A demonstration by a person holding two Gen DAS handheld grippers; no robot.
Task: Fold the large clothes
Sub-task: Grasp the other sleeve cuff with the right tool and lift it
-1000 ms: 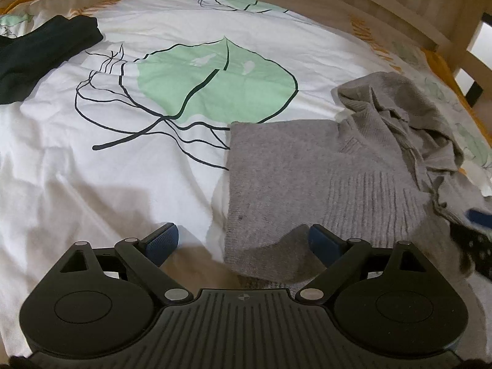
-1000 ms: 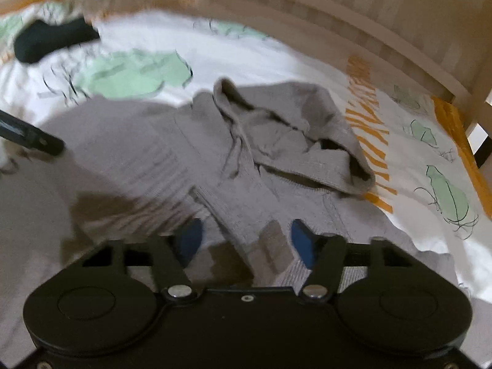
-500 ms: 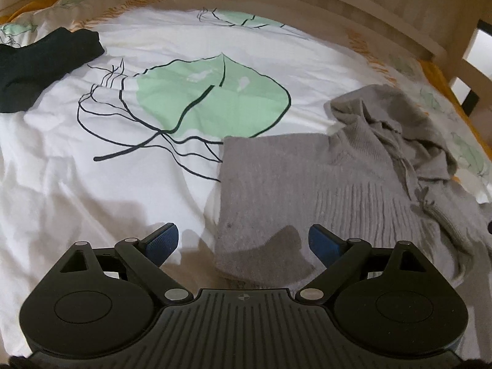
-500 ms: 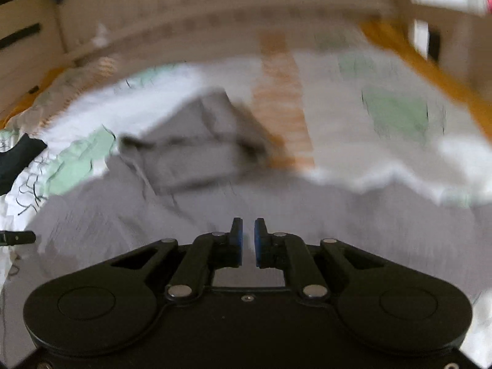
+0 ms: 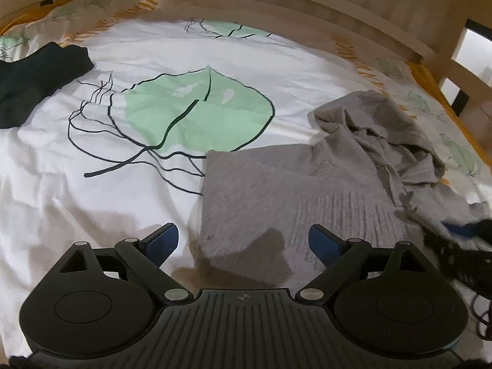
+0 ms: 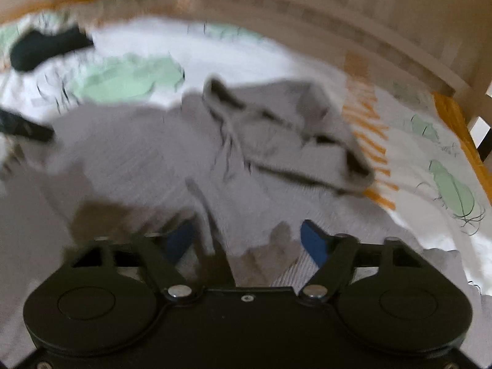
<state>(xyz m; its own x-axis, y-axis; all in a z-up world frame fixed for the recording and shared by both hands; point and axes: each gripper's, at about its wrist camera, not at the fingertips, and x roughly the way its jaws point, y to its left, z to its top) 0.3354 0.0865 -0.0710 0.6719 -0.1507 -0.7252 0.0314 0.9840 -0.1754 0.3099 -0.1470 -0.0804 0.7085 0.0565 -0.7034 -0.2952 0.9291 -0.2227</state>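
— Hovering nearest is the left gripper (image 5: 243,241), jaws spread wide with nothing pinched, over the near edge of the grey sweater (image 5: 276,190).

— And the right gripper (image 6: 247,238)?

— Its jaws are opening above the sweater's crumpled middle; the view is blurred, but the pads grip no cloth.

— Where does the sweater lie?

— Partly folded on the leaf-print bed cover (image 5: 123,184), its hood (image 6: 289,135) bunched farther back. A black garment (image 5: 33,80) sits far left, before the wooden bed rail (image 5: 276,9).

Both wrist views look down over one bed (image 5: 92,184).
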